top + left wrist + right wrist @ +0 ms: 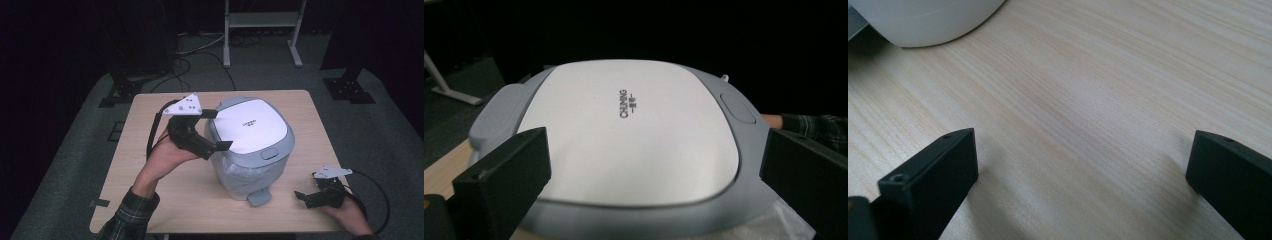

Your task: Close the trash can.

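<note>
The left gripper has a black, blocky body with a pale grey three-cornered plate on top, dotted with small dark screws. A black cable loops from it along the wrist. Its fingers are flat black blocks with squared ends, one with a small round screw hole in its end face. The right gripper is the same make: black body, grey plate, black cable curling off behind. The left sleeve is dark plaid with thin pale lines; the right sleeve matches.
</note>
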Motion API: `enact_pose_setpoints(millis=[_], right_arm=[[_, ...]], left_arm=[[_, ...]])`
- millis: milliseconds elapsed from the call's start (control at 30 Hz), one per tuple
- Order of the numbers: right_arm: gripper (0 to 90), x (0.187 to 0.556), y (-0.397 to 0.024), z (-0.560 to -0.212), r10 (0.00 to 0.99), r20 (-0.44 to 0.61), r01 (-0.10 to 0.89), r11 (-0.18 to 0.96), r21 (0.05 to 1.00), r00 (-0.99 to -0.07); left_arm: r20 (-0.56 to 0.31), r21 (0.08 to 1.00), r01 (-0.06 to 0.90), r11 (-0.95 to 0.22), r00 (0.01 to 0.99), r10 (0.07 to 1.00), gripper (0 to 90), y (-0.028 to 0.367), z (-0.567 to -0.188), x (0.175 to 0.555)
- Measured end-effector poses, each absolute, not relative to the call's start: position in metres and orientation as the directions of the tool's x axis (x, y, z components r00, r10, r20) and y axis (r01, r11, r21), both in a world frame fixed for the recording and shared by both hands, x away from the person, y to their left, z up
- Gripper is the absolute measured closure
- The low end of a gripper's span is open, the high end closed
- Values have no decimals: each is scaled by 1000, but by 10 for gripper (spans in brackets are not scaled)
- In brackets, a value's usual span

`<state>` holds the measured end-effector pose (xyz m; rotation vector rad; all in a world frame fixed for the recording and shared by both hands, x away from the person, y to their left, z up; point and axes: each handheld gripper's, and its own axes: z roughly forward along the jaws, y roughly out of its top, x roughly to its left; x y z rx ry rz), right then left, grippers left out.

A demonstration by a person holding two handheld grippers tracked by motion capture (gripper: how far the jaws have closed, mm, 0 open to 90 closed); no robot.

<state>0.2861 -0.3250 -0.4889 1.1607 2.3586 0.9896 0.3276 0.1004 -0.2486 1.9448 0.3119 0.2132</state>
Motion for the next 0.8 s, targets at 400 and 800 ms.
enact_pose_setpoints(millis=[400,800], right_arm=[[0,286,-325,-489,792,9,561,425,711,-611],[0,286,-325,-489,792,8,560,425,711,-611]], left_arm=[[45,926,115,-360,913,406,0,137,-267,311],[42,919,152,-362,879,475,0,166,-313,297]])
